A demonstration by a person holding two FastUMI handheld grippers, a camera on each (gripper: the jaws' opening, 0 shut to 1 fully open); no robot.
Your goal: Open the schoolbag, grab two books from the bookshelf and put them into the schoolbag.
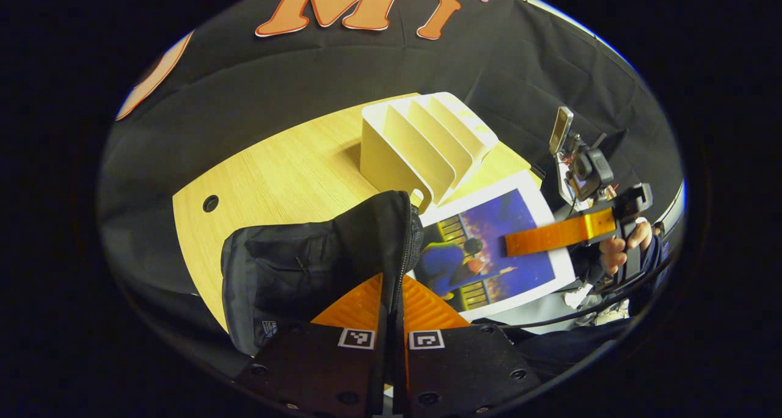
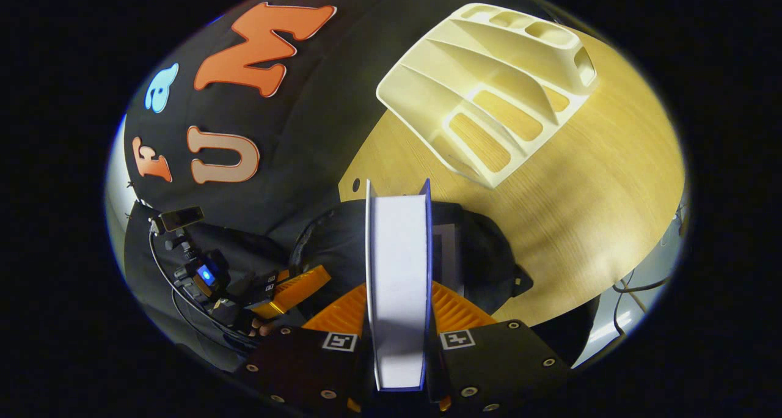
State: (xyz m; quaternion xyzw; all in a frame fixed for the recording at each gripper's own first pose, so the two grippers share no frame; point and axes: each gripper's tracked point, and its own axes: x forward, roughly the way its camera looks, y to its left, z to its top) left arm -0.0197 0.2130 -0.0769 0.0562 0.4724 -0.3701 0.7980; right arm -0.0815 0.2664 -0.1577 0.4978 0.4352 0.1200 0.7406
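Note:
The black schoolbag [image 1: 305, 265] stands on the wooden table [image 1: 275, 173]. My left gripper [image 1: 391, 293] is shut on its zipper edge and holds the mouth apart. My right gripper [image 2: 397, 302] is shut on a book [image 2: 397, 265] with a blue picture cover [image 1: 489, 247], held edge-down just over the bag's mouth [image 2: 482, 253]. Inside the bag, right behind that book, shows what looks like another book [image 2: 449, 247]. In the left gripper view the right gripper [image 1: 519, 242] reaches in from the right. In the right gripper view the left gripper [image 2: 305, 283] is at the bag's left rim.
The cream bookshelf [image 1: 427, 149] stands behind the bag with nothing in its slots [image 2: 489, 100]. A round cable hole [image 1: 210, 203] sits in the table top to the left. The table's edge [image 2: 580, 302] and cables [image 2: 641, 283] lie to the right.

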